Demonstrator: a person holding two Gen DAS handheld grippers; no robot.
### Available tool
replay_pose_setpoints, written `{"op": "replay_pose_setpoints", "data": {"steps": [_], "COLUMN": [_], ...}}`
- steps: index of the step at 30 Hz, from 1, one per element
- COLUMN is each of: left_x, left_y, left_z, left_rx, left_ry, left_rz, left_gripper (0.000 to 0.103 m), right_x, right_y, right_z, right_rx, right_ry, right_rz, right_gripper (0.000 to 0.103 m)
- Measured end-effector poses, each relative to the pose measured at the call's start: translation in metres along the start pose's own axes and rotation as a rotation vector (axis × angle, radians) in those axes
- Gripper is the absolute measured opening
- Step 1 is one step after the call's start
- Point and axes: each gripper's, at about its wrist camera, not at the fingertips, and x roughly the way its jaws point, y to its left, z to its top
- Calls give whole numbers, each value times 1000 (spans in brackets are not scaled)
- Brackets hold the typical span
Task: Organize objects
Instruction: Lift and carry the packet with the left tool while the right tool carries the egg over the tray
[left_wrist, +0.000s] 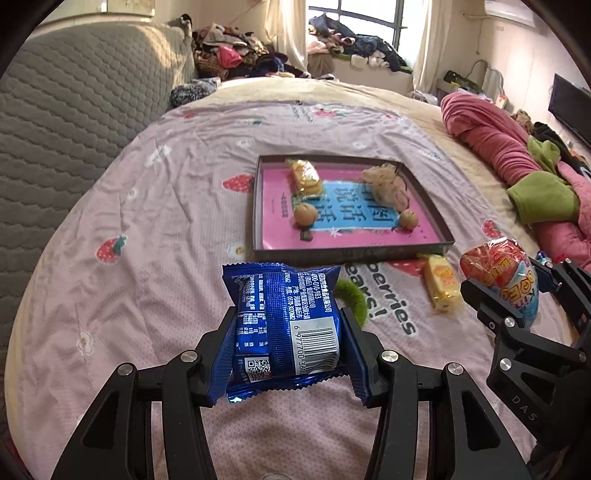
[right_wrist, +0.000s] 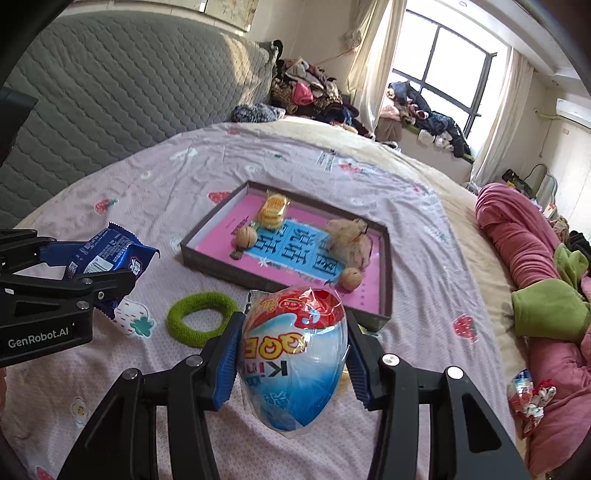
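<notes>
Left wrist view looks down over a bed whose pink strawberry-print sheet (left_wrist: 155, 206) fills most of the picture, and every place below is told from the shallow dark tray (left_wrist: 258, 206) lying in the middle of that sheet. Beyond the tray and to its left rises a grey quilted headboard (left_wrist: 74, 96); to its right a rolled pink blanket (left_wrist: 491, 136) lies along the bed's edge.

Inside the tray, on its pink and blue printed floor, rest a yellow wrapped snack (left_wrist: 304, 175) near the far wall, a beige fluffy hair tie (left_wrist: 386, 181) toward the right wall, and two walnuts (left_wrist: 305, 214) near the front wall.

In front of the tray, the left gripper (left_wrist: 286, 339) is partly closed on a blue foil snack packet (left_wrist: 280, 314), its pads pressing the packet's two sides, the packet raised off the sheet. Right of it, still before the tray's front right corner, the right gripper (right_wrist: 293, 354) is partly closed on a red, white and blue egg-shaped treat in clear wrap (right_wrist: 295, 354), blue pads squeezing both flanks.

On the sheet just before the tray's front wall lies a green fuzzy hair tie (right_wrist: 201, 317), between the two grippers, and a second yellow wrapped snack (left_wrist: 441, 284) lies by the front right corner.
</notes>
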Motion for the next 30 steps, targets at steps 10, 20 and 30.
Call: {"op": "replay_pose_setpoints", "data": {"steps": [10,20,30], "left_x": [-25,-32,-29], "left_y": [-17,-33,-43], "left_z": [22,71,130], "left_rx": [31,66,73], "left_ry": [-63,-119,-186], "left_rz": [-8,-6,-9], "left_gripper": [54,54,54], "right_x": [-26,-38,-35], "right_y": [-24,-54,-78], "right_z": [20,56,103], "right_rx": [23,22,30], "right_ry": [-65,-131,-217], "right_rz": [-33,-79,-86], "right_gripper": [51,51,51]}}
